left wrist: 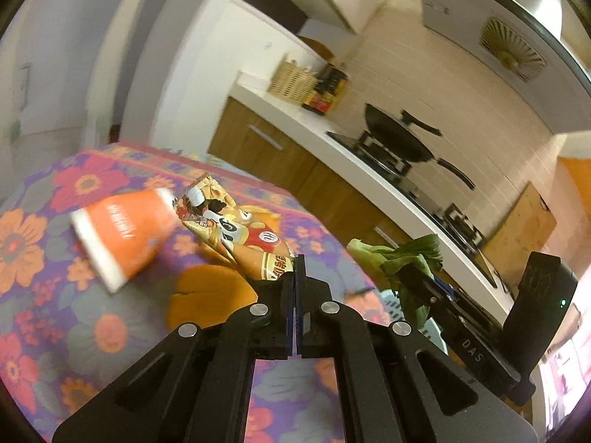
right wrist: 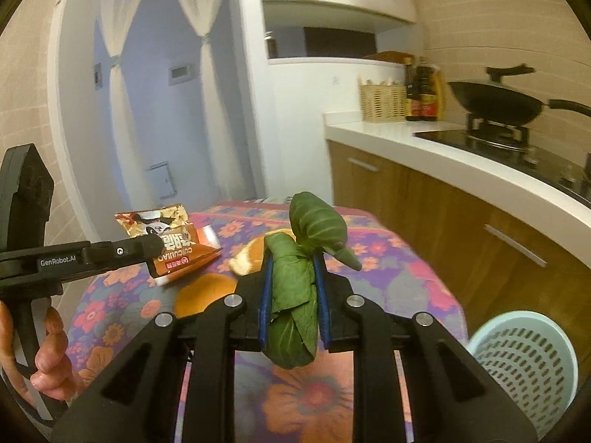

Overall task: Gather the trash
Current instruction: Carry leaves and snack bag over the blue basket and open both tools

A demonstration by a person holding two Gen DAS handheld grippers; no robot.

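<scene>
A black wok (right wrist: pixel 498 101) sits on the stove at far right, with a wicker basket (right wrist: pixel 383 103) and dark bottles (right wrist: pixel 424 92) left of it on the white counter (right wrist: pixel 369 129).

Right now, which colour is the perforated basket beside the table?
Pale blue. The basket shows best in the right wrist view, at lower right.

Warm dim indoor light, motion-blurred, fisheye-bent edges, dark vignetted corners.

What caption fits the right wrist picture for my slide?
Right gripper clamps a floppy green vegetable leaf above the flowery tablecloth, pale blue plastic basket nearby.
</scene>
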